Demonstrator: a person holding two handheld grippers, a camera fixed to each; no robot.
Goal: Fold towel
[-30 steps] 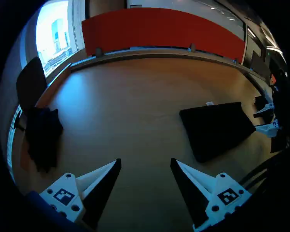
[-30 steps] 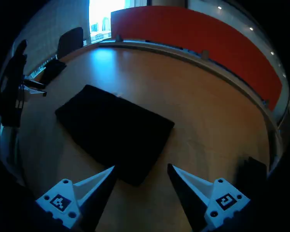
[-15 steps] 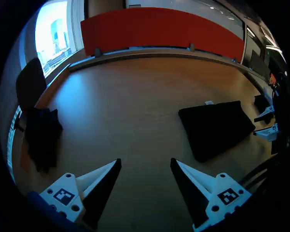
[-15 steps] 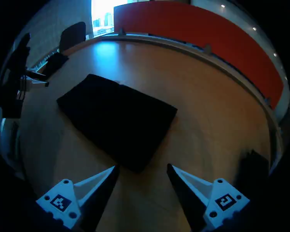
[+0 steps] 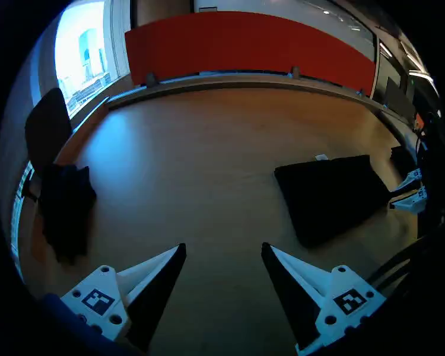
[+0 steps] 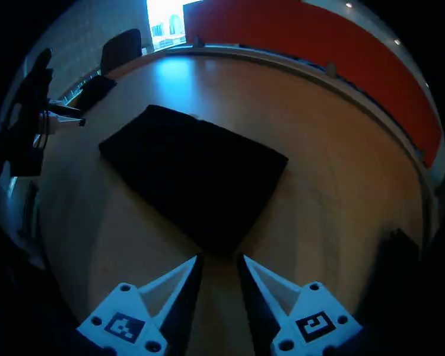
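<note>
a wide wooden table [image 5: 210, 148] with a curved far rim takes up most of the room in view. behind it stands one long red screen [image 5: 246, 41], and one bright window [image 5: 83, 50] is off to one side. one dark chair [image 5: 44, 127] sits at the table's edge with a dark bundle [image 5: 65, 207] below it. there is one towel [image 6: 199, 172], black, lying flat on the wood. there are two grippers. the left gripper [image 5: 222, 245] hovers over bare wood well apart from the towel, its jaws spread wide and holding nothing. the right gripper [image 6: 219, 257] has its jaws drawn close with a slim gap between them, and the towel's near corner lies just ahead of the tips. whether they touch it cannot be told.
</note>
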